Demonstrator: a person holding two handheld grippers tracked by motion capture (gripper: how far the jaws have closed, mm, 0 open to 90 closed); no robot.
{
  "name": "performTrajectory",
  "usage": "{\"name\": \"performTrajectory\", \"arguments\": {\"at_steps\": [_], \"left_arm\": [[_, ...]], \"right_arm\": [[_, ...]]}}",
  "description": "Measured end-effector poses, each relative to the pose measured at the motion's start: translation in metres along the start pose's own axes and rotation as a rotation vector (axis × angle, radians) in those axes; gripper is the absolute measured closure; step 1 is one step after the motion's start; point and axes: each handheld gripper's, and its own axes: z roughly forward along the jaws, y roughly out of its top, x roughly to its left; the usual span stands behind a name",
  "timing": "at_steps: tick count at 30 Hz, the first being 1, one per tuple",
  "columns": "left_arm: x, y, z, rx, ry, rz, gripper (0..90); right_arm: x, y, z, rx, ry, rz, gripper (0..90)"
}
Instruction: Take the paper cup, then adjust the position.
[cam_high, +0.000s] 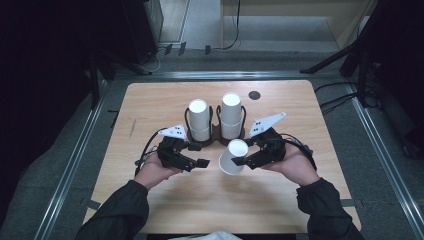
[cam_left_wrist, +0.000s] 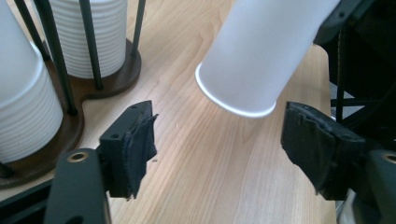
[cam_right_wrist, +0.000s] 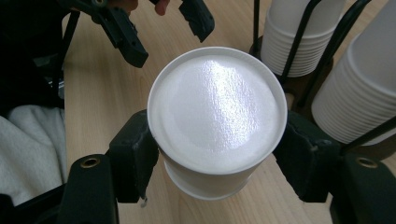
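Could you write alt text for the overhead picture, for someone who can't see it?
A person's right gripper holds an upside-down white paper cup tilted above a wooden table, while the left gripper hangs open and empty beside it. Behind them, two stacks of white cups stand in a dark wire holder.

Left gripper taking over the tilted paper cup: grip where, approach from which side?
Take the paper cup across its side wall near the rim, coming from the left gripper side. It hangs tilted, base up, its upper wall already clamped by the right gripper.
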Motion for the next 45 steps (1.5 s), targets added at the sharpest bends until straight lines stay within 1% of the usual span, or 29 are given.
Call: {"name": "performTrajectory", "arguments": {"at_steps": [1,2,3,4,5,6,7,8,9,11,12,14,16,20,22,24,25,26,27,30,31,34,40,42,45], "left_arm": [[0.002,-0.002,0.000,0.001,-0.017,-0.007,23.8],[0.002,-0.002,0.000,0.001,-0.017,-0.007,23.4],[0.003,-0.004,-0.001,0.007,-0.036,-0.008,23.2],[0.003,-0.004,-0.001,0.007,-0.036,-0.008,21.9],[0.003,-0.004,-0.001,0.013,-0.046,0.002,18.2],[0.004,-0.006,-0.002,0.002,-0.080,0.013,17.0],[0.004,-0.006,-0.002,0.002,-0.080,0.013,16.5],[0.003,-0.007,-0.002,-0.008,-0.085,0.027,16.5],[0.002,-0.008,-0.002,-0.013,-0.085,0.044,15.5],[-0.001,-0.009,-0.002,-0.015,-0.082,0.064,15.4],[-0.001,-0.009,-0.002,-0.013,-0.074,0.067,15.5],[-0.001,-0.010,-0.001,-0.011,-0.077,0.057,15.5],[0.000,-0.012,0.000,-0.004,-0.068,0.054,15.5],[0.003,-0.014,0.002,0.003,-0.080,0.039,15.6],[0.004,-0.016,0.005,0.021,-0.088,0.030,16.6],[0.003,-0.017,0.008,0.028,-0.083,0.044,17.3],[0.003,-0.017,0.010,0.031,-0.089,0.048,17.3],[0.003,-0.017,0.011,0.031,-0.093,0.048,17.2],[0.001,-0.017,0.014,0.030,-0.090,0.060,17.2],[0.001,-0.017,0.017,0.026,-0.094,0.064,17.2],[0.000,-0.017,0.019,0.026,-0.109,0.073,17.1],[-0.002,-0.017,0.023,0.031,-0.107,0.084,17.0],[-0.003,-0.017,0.026,0.036,-0.106,0.089,15.9],[-0.003,-0.017,0.027,0.034,-0.102,0.088,15.9],[-0.002,-0.017,0.027,0.029,-0.114,0.095,15.4]], "right_arm": [[0.001,-0.002,0.003,0.000,0.007,0.005,34.2],[0.001,-0.005,0.006,-0.002,0.010,0.004,34.2],[0.001,-0.006,0.008,-0.007,0.017,0.007,34.2],[0.001,-0.006,0.008,-0.007,0.017,0.007,34.2],[0.002,-0.010,0.013,-0.011,0.025,0.008,34.2],[0.002,-0.011,0.015,-0.007,0.024,0.007,34.2],[0.002,-0.011,0.015,-0.007,0.024,0.007,34.2],[0.002,-0.012,0.017,-0.008,0.027,0.002,34.2],[0.001,-0.015,0.020,-0.021,0.043,0.005,34.2],[0.000,-0.015,0.022,-0.020,0.043,0.007,34.2],[0.000,-0.016,0.025,-0.019,0.042,0.004,34.2],[-0.001,-0.016,0.027,-0.021,0.046,0.007,34.2],[-0.001,-0.016,0.028,-0.026,0.050,0.007,34.2],[-0.003,-0.016,0.033,-0.043,0.068,0.008,34.2],[-0.003,-0.015,0.035,-0.045,0.073,0.006,34.2],[-0.003,-0.014,0.038,-0.052,0.080,0.009,34.1],[-0.002,-0.013,0.039,-0.054,0.078,0.009,34.2],[-0.002,-0.012,0.043,-0.058,0.090,0.008,34.1],[-0.001,-0.012,0.044,-0.056,0.094,0.011,34.1],[0.000,-0.011,0.047,-0.052,0.106,0.004,34.1],[0.001,-0.010,0.050,-0.055,0.114,0.006,34.1],[0.002,-0.007,0.051,-0.063,0.126,0.004,34.1],[0.004,-0.002,0.052,-0.080,0.151,0.013,34.2],[0.004,-0.002,0.052,-0.082,0.153,0.008,34.2],[0.005,0.001,0.052,-0.086,0.162,0.014,34.2]]}}
